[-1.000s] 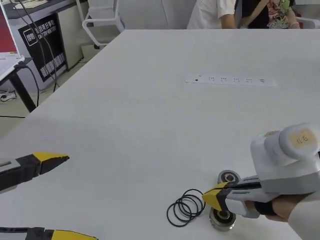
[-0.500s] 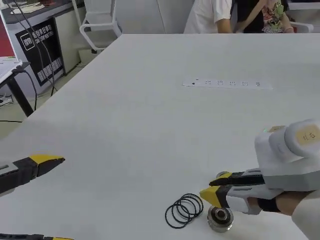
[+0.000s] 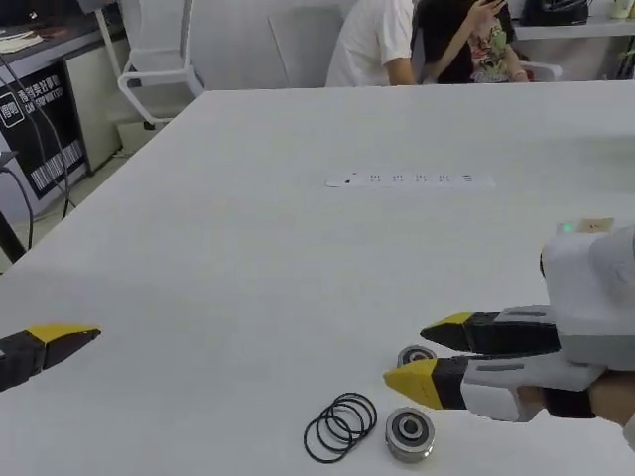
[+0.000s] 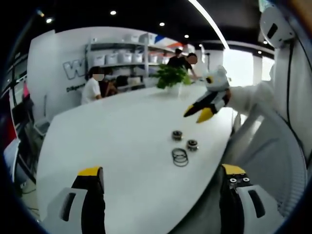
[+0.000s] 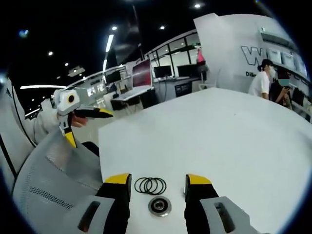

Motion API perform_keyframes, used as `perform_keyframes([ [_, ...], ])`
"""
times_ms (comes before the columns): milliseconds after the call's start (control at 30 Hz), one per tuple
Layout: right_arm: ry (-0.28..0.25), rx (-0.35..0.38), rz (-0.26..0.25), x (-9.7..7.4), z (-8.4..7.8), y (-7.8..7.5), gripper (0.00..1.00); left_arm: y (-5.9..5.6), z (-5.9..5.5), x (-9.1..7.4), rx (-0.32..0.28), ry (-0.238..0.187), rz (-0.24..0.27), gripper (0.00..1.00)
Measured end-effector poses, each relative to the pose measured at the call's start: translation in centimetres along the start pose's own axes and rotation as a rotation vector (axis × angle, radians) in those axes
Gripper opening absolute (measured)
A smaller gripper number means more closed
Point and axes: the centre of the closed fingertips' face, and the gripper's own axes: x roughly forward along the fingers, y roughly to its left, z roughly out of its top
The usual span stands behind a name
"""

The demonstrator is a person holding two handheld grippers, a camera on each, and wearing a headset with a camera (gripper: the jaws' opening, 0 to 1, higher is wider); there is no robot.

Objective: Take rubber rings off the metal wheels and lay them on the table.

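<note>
Your right gripper (image 3: 429, 349) hangs above the table (image 3: 248, 258) with its jaws apart and nothing between them, and it points toward your left. The relation that matters is this: in the right gripper view the near wheel (image 5: 160, 205) lies flat on the table, in the gap between the two jaws and below their tips. So it is ahead of the tool and lower, and the coming move, I judge, is mostly downward. This wheel has no long axis, because its axle stands upright, so the jaws can take it from any side. Just beyond it a small pile of loose rubber rings (image 5: 150, 185) lies on the table, just beside the wheel and, as far as I can see, not touching it. In the head view a second wheel (image 3: 416, 355) sits behind the first one, partly under the gripper. Whether a ring is on either wheel is too small to tell. Your left gripper (image 4: 162, 170) is well apart from the wheels, jaws wide and empty, so the right one is much nearer. A power strip (image 3: 412, 179) lies far across the table and does not stand in the way. Only the ring pile could be pushed, if you go too far forward.
</note>
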Motion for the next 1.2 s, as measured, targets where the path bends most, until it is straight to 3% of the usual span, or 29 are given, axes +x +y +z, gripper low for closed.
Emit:
perform_keyframes([
  [333, -0.066, -0.057, -0.069, -4.5, 0.6, 0.4, 0.69, 0.3, 0.6, 0.1, 0.007, -0.022, -0.008, 1.0],
  [667, -0.074, -0.067, -0.125, -7.7, -1.2, 1.2, 0.85, 0.6, 0.2, 0.0, -0.003, -0.03, -0.015, 1.0],
  [867, -0.078, -0.066, -0.202, -9.0, -2.7, 0.8, 0.92, 0.8, 0.0, -0.1, -0.022, -0.048, -0.019, 1.0],
  [1000, -0.093, -0.045, -0.229, -9.7, -3.7, 0.6, 0.99, 0.9, -0.6, 0.0, -0.035, -0.05, -0.027, 1.0],
  [1200, -0.115, 0.036, -0.273, -10.5, -5.5, -0.3, 0.99, 1.3, -1.7, 0.3, -0.061, -0.04, -0.032, 1.0],
])
